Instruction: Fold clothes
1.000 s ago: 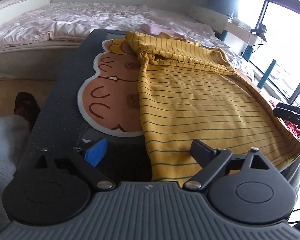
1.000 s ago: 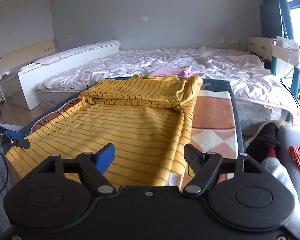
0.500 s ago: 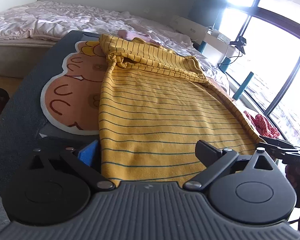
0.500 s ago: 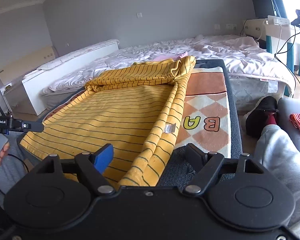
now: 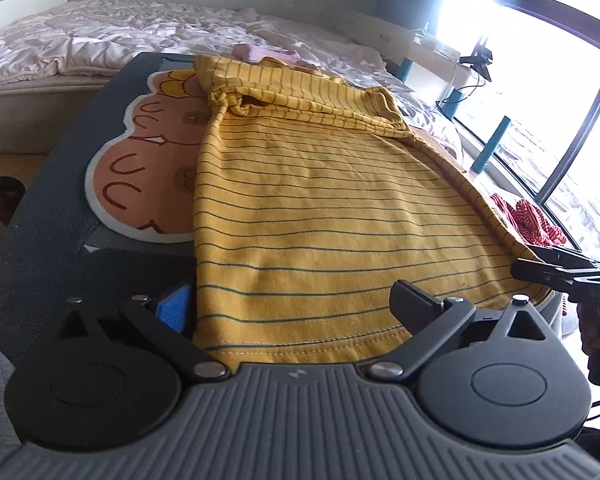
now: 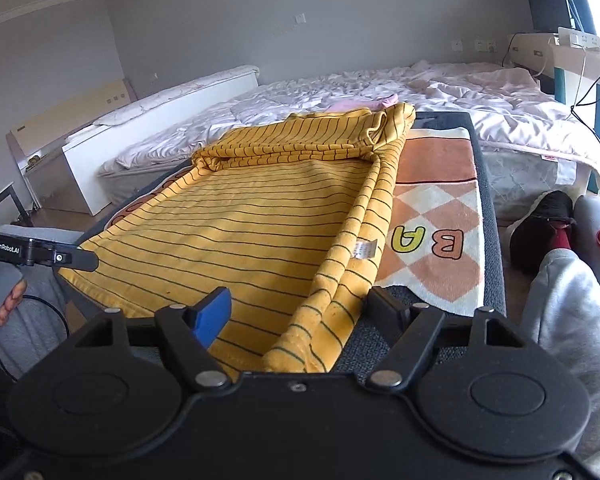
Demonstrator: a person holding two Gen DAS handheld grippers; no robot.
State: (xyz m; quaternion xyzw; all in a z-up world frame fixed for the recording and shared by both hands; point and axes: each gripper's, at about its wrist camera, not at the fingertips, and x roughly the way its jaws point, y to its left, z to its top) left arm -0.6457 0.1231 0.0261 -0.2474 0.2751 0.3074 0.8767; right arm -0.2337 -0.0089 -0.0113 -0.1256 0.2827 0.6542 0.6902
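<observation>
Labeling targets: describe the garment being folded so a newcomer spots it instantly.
Find the dark padded bench at the foot of the bed. On its cartoon mat lies the yellow shirt: mustard with thin dark stripes, unlike the red striped cloth off to one side.

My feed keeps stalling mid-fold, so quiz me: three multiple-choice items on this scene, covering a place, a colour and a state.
1. Where is the white care label?
A. on the folded edge nearest the checkered mat
B. at the collar
C. on the bed

2. What colour is the crumpled striped cloth by the window?
A. green
B. red
C. blue

3. How do the left gripper's jaws stand?
A. shut on nothing
B. clamped on the mat
C. open, astride the hem

Key:
1 A, the label sits on the yellow striped knit shirt beside the mat.
2 B, the cloth is red.
3 C, the left gripper is spread.
</observation>
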